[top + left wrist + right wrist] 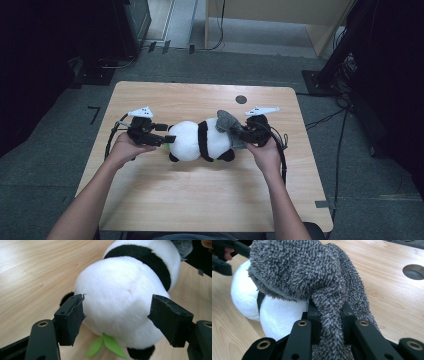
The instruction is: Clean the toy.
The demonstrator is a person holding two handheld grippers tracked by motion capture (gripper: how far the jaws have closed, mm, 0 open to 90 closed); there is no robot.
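Plush panda (125,305) between open left tongs (120,320) | grey cloth (312,277) pinched in right tongs (331,325)

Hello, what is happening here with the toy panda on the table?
A person works on a plush panda lying on a wooden table, with a gripper in each hand. The right gripper is shut on a grey fuzzy cloth, which is draped over the panda's end on that side. The left gripper is open, its jaws on either side of the panda's white rounded end without squeezing it. A green leaf pokes out beneath the toy.
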